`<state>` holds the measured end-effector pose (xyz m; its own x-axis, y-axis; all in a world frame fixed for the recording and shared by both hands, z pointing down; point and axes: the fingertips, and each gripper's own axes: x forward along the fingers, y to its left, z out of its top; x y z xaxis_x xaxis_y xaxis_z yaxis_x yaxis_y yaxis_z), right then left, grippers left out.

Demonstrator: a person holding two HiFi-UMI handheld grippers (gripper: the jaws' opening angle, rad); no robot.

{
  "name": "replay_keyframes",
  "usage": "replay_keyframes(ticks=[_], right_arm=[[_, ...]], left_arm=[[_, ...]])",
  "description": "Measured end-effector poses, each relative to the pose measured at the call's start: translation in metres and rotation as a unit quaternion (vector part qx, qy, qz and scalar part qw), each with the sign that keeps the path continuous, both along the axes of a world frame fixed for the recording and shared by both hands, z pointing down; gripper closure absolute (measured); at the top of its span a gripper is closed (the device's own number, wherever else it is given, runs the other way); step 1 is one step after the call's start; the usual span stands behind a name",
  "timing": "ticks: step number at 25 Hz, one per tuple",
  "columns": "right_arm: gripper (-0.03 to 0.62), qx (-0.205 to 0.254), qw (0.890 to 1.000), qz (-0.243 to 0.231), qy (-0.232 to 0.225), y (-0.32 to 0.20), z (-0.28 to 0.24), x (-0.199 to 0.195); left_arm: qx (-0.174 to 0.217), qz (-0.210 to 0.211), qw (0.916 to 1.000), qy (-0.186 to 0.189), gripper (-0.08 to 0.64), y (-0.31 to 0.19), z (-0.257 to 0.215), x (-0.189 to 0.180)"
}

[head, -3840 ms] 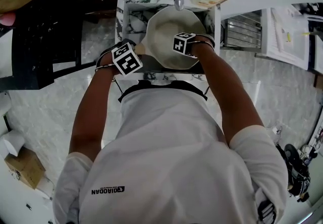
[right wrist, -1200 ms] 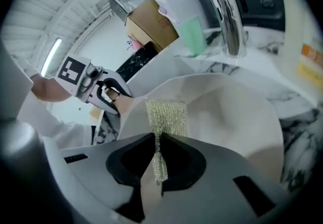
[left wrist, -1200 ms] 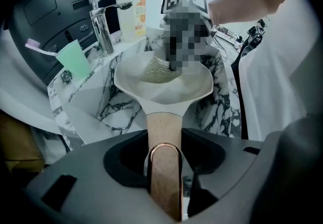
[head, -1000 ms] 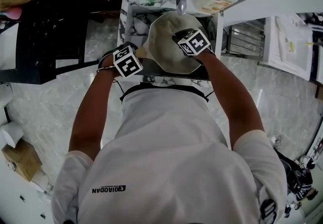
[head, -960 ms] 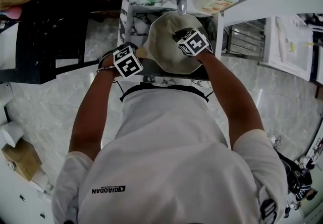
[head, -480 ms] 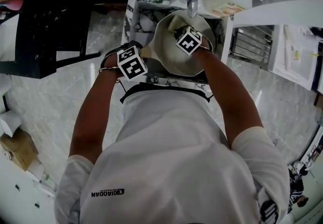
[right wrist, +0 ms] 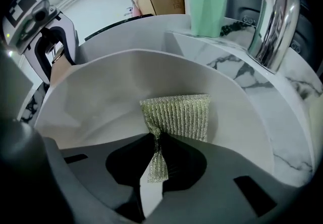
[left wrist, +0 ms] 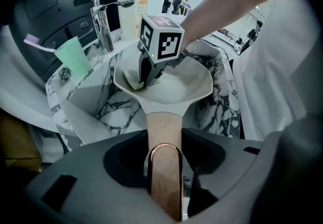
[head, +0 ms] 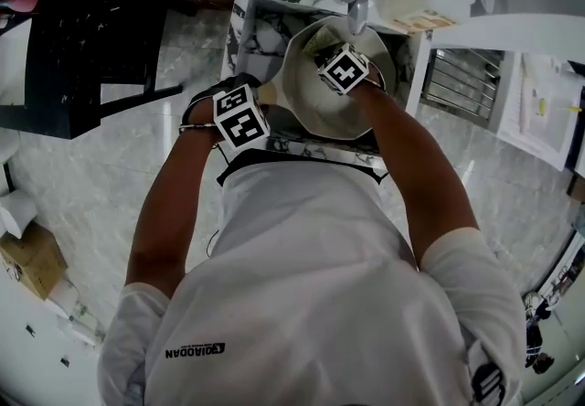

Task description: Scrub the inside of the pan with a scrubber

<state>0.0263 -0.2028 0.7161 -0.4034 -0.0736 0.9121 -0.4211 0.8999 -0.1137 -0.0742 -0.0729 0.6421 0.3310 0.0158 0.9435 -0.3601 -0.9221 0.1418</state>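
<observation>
Left gripper (left wrist: pixel 164 167) clamps the stiff wooden handle (left wrist: pixel 164 129) of the white pan (left wrist: pixel 176 89), solid hold. Right gripper (right wrist: pixel 156 162) pinches the soft green mesh scrubber (right wrist: pixel 179 114) at its bunched edge, so it'll likely flop.

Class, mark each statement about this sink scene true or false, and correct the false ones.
1. The left gripper is shut on the pan's wooden handle. True.
2. The right gripper is open and empty. False: its jaws pinch the scrubber.
3. The scrubber rests against the pan's inside wall. True.
4. The green cup stands inside the pan. False: it stands on the marble sink rim beside the tap.
</observation>
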Motion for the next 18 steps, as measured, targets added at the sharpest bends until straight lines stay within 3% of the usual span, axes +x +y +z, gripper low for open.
replay_keyframes(ticks=[18], right_arm=[[0.518,-0.047,0.999,0.008,-0.014,0.034,0.002,-0.009]], left_arm=[[-0.006,-0.001,1.0000,0.003,0.350,0.001,0.000,0.000]])
